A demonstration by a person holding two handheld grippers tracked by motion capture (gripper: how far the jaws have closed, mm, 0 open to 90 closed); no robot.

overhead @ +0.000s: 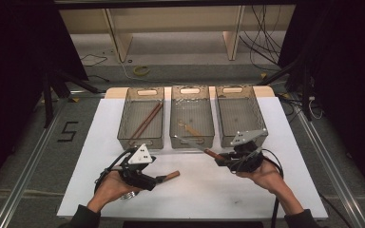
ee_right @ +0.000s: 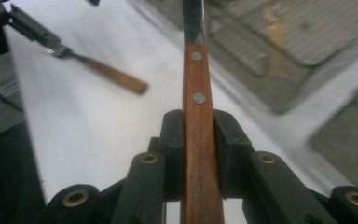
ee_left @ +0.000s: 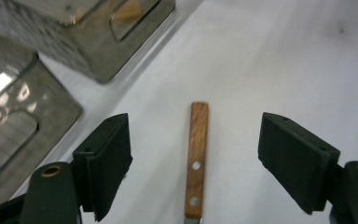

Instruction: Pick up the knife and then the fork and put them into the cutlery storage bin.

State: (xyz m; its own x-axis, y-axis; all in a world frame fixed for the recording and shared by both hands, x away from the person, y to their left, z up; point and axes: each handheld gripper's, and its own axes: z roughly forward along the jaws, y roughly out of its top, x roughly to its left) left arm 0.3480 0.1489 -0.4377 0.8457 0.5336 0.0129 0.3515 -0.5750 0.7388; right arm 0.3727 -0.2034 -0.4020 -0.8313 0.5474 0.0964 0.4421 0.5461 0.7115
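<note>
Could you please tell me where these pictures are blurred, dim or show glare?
High view: dark surroundings, white table bright. Left gripper view: wooden handle sharp, baskets soft with glare. Right gripper view: held knife sharp, fork and baskets behind blurred.

The right gripper (ee_right: 198, 154) clamps a wooden-handled knife (ee_right: 196, 102) between its jaws; a fork (ee_right: 105, 72) lies ahead, left of them.
</note>
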